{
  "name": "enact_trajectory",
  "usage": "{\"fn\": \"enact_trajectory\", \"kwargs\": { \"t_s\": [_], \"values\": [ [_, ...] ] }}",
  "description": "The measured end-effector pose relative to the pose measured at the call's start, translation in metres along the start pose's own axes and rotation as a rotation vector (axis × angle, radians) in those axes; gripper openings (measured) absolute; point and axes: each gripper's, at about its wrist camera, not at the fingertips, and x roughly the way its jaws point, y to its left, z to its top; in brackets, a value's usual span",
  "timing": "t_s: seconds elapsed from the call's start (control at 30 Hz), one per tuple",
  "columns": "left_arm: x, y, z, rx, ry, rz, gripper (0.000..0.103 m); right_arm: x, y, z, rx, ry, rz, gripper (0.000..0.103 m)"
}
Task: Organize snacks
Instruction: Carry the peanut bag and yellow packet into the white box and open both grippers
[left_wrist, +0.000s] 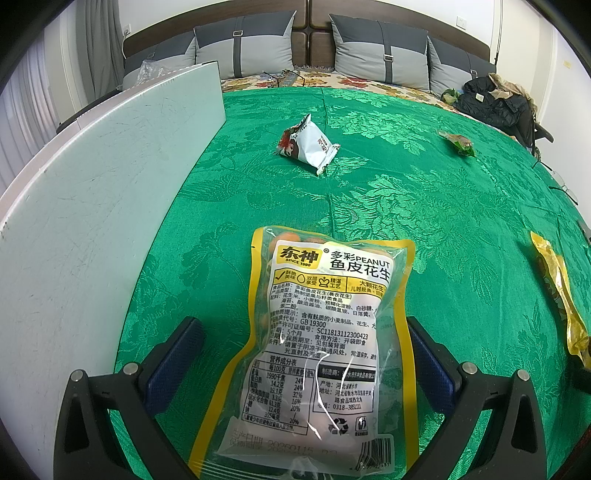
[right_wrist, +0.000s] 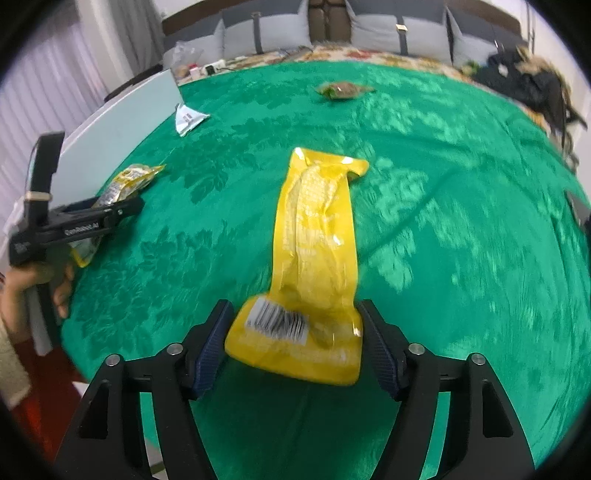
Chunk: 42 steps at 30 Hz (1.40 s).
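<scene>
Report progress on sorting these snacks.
Done: nothing visibly; no packets are grouped. In hand: left gripper straddles the peanut bag, right gripper straddles the yellow packet; a firm grip isn't clear. Left: the white packet and green packet lie apart on the green cloth.

You've got four snack packs on the green cloth (left_wrist: 424, 206): one peanut bag (left_wrist: 325, 343), one yellow pouch (right_wrist: 317, 258), one white packet (left_wrist: 308, 146), one green wrapper (left_wrist: 458, 142). Two grippers.
</scene>
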Motion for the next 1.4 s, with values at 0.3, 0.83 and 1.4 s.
{"fn": "enact_trajectory", "kwargs": {
  "t_s": [0.3, 0.83, 1.4],
  "values": [
    [0.006, -0.007, 0.012, 0.073, 0.194, -0.037, 0.103, 0.012, -0.011, 0.048, 0.160, 0.089, 0.013, 0.074],
    [-0.059, 0.010, -0.020, -0.100, 0.186, -0.300, 0.055, -0.015, -0.017, 0.041, 0.277, 0.102, 0.144, 0.050],
    [-0.185, 0.139, 0.019, -0.343, -0.067, -0.374, 0.056, -0.025, 0.128, 0.123, 0.315, 0.055, 0.527, 0.050]
  ]
}}
